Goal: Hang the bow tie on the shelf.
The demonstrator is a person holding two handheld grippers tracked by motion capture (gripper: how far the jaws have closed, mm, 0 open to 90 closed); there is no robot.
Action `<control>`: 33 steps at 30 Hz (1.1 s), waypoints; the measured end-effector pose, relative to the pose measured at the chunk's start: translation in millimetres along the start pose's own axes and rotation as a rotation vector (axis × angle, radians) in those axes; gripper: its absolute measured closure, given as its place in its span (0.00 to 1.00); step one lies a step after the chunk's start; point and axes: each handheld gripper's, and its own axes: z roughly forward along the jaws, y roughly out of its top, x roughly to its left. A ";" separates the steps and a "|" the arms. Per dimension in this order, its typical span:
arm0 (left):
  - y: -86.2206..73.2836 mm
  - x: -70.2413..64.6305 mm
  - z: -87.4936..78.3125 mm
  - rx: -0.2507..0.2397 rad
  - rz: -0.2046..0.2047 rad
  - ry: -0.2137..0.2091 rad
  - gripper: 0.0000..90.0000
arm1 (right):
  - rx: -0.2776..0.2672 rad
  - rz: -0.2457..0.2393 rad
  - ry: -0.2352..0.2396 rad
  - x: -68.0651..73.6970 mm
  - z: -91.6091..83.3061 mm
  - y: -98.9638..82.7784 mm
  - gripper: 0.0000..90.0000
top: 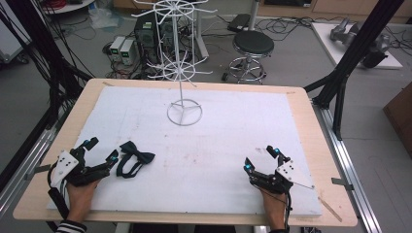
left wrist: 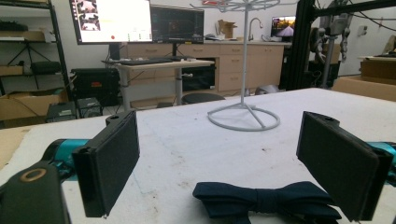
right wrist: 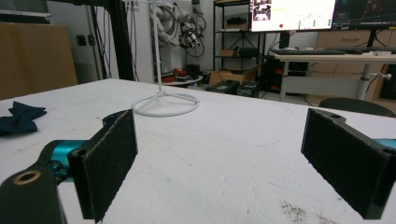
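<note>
A dark navy bow tie (top: 134,158) lies on the white table cover near the front left. In the left gripper view the bow tie (left wrist: 266,200) sits low, just ahead of the jaws and toward the right one. My left gripper (top: 101,151) rests on the table beside it, open and holding nothing; the left gripper (left wrist: 229,158) has its jaws wide apart. At the front right my right gripper (top: 260,158) is also open and empty. From the right gripper (right wrist: 224,154), the bow tie (right wrist: 21,117) shows far off to the left.
A white wire display stand (top: 183,73) with hooked arms rises from its ring base (top: 184,112) at the table's middle back. The white cover (top: 214,145) lies on a wooden table (top: 318,160). A stool (top: 252,46), computers and cables stand on the floor beyond.
</note>
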 end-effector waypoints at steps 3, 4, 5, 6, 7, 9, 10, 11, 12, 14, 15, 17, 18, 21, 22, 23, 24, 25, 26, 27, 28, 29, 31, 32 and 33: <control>0.1 0.2 0.4 0.006 0.003 -0.001 0.15 | 0.001 0.001 0.000 -0.3 0.0 0.0 0.11; 0.1 0.0 0.3 0.004 0.003 -0.001 0.15 | 0.002 0.003 0.000 -0.2 -0.2 0.0 0.11; 0.1 0.0 0.1 0.003 0.004 -0.001 0.15 | 0.002 0.003 -0.001 -0.1 -0.1 0.0 0.11; 0.0 -0.1 0.1 0.001 0.004 0.000 0.15 | 0.000 0.001 -0.001 0.1 0.0 0.0 0.11; 0.0 -0.2 0.0 -0.001 0.001 0.001 0.15 | 0.001 -0.002 -0.001 0.1 -0.1 0.0 0.11; 0.0 -0.2 -0.1 -0.001 0.004 0.000 0.15 | 0.001 -0.002 -0.001 0.3 -0.3 -0.1 0.11; 0.0 -0.1 0.2 0.001 0.004 0.001 0.15 | -0.002 -0.003 -0.002 0.2 -0.2 -0.1 0.11; 0.3 0.2 0.5 0.008 0.002 0.000 0.15 | -0.003 -0.003 -0.002 0.2 -0.3 -0.1 0.11; 0.3 0.4 0.9 0.013 0.000 0.001 0.15 | -0.003 -0.003 -0.001 0.1 -0.4 -0.1 0.11; 0.5 0.3 1.6 0.018 -0.001 0.003 0.15 | -0.005 -0.003 -0.001 0.4 -0.6 -0.2 0.11; 0.5 0.1 1.7 0.019 0.001 0.004 0.15 | -0.005 -0.003 -0.001 0.4 -0.6 -0.2 0.11; 0.5 -0.2 1.7 0.018 0.004 0.004 0.15 | -0.003 -0.001 -0.001 0.1 -0.6 -0.2 0.11; 0.5 -0.2 1.8 0.019 0.003 0.005 0.15 | -0.003 -0.001 -0.001 0.1 -0.6 -0.2 0.11; 1.0 -0.2 3.0 0.033 0.002 0.007 0.15 | -0.003 -0.001 -0.002 0.2 -0.6 -0.2 0.11; 1.2 -0.4 3.5 0.036 0.003 0.008 0.15 | -0.001 0.002 -0.001 0.2 -0.6 -0.1 0.11; 1.4 -0.8 4.1 0.043 0.009 0.007 0.15 | -0.001 0.002 -0.001 0.2 -0.6 -0.1 0.11; 1.7 -1.3 4.7 0.049 0.016 0.006 0.15 | -0.002 0.000 -0.001 0.1 -0.6 -0.1 0.11; 2.0 -1.9 5.4 0.057 0.021 0.003 0.15 | -0.002 0.000 -0.001 0.1 -0.6 -0.1 0.11; 2.4 -2.5 6.2 0.065 0.025 0.001 0.15 | -0.002 0.000 -0.002 0.2 -0.5 -0.1 0.11; 2.9 -2.6 6.8 0.078 0.033 -0.006 0.15 | -0.002 0.000 -0.002 0.2 -0.5 -0.1 0.11; 3.1 -3.0 7.5 0.083 0.033 -0.007 0.15 | -0.001 0.002 -0.001 0.2 -0.6 -0.1 0.11; 4.0 -3.2 8.5 0.095 0.038 -0.010 0.15 | -0.002 0.002 0.000 0.1 -0.5 -0.2 0.11; 6.2 -3.6 9.8 0.115 0.041 -0.013 0.15 | 0.000 0.003 -0.001 0.1 -0.5 -0.1 0.11; 7.9 -3.9 10.3 0.129 0.044 -0.013 0.15 | 0.000 0.003 -0.001 0.1 -0.5 -0.1 0.11; 9.7 -4.3 10.9 0.147 0.049 -0.014 0.15 | 0.000 0.002 -0.001 0.1 -0.5 -0.1 0.11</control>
